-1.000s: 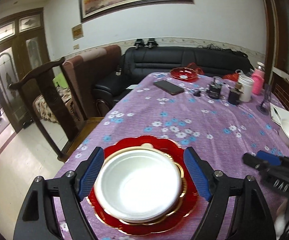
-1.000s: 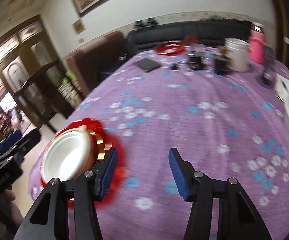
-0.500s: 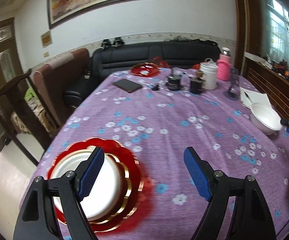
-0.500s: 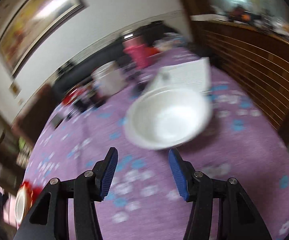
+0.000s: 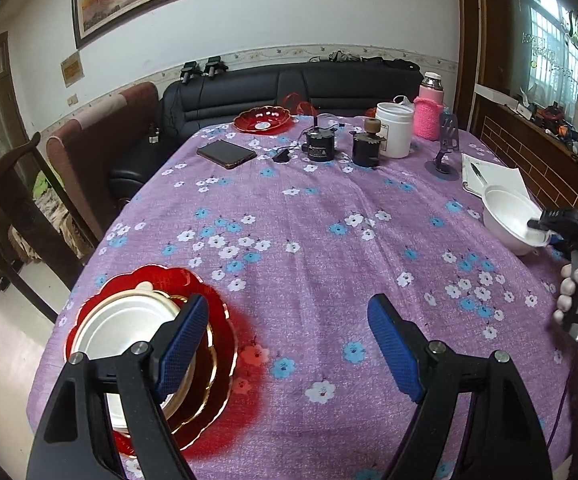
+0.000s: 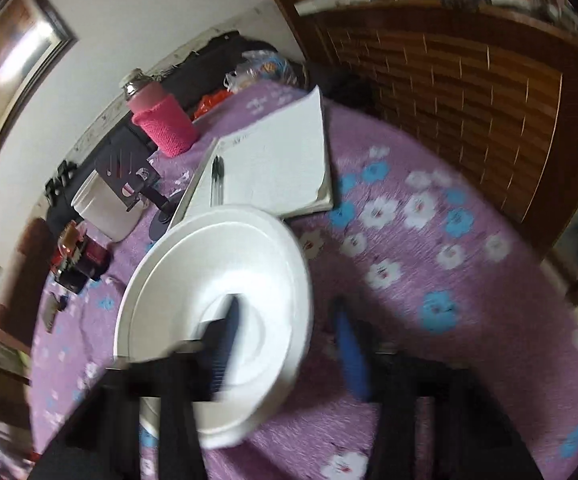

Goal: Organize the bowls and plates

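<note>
A red scalloped plate point(image 5: 129, 276) at the table's near left corner carries a gold-rimmed plate and a white bowl point(image 5: 117, 328). My left gripper point(image 5: 287, 308) hovers open just right of that stack, nothing between its fingers. A second white bowl point(image 6: 193, 280) sits near the table's right edge, beside a notebook. My right gripper point(image 6: 285, 304) straddles this bowl's near rim, one finger inside the bowl and the other outside. Its jaws are closing, and a gap still shows around the rim. In the left wrist view that gripper point(image 5: 545, 226), held by a gloved hand, sits over the same bowl point(image 5: 505, 216).
An open notebook point(image 6: 277, 160) with a pen lies just behind the right bowl. A pink bottle point(image 6: 165, 124), a white jar point(image 5: 394, 130), dark jars, a phone point(image 5: 227, 153) and another red plate point(image 5: 263, 118) stand at the far end. A wooden sideboard runs along the right.
My right gripper swung from beside the red plate stack across to the white bowl, rolled, and now straddles its rim with narrower jaws. My left gripper slid right, off the stack.
</note>
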A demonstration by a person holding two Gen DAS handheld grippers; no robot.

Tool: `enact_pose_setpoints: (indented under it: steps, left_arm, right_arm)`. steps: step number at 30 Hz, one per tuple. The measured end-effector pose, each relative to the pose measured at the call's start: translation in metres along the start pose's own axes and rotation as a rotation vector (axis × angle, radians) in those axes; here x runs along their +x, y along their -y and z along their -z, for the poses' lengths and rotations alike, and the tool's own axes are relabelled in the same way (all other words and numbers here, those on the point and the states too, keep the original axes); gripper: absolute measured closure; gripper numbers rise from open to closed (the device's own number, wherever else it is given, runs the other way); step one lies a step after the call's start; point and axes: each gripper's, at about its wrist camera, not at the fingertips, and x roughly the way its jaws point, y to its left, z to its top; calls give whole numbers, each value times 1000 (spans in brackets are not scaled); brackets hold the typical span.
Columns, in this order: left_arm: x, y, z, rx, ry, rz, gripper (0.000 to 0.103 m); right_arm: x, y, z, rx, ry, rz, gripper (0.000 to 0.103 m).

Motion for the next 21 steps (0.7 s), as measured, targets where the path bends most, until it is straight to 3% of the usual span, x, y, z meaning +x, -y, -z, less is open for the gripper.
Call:
enact_pose_setpoints:
  steps: [4, 10, 15, 21]
  left_arm:
    - [15, 7, -16, -24, -28, 78, 22]
    - [60, 49, -54, -74, -104, 301, 22]
    - [115, 112, -81, -55, -188, 366, 22]
    - [174, 163, -99, -115, -303, 403, 22]
  right_arm:
    - [3, -5, 8, -6, 4, -42, 79]
    - [8, -17, 20, -84, -22, -155, 77]
    - [11, -13, 22, -76, -39, -182, 77]
    - [4, -12, 17, -83, -13, -180, 75]
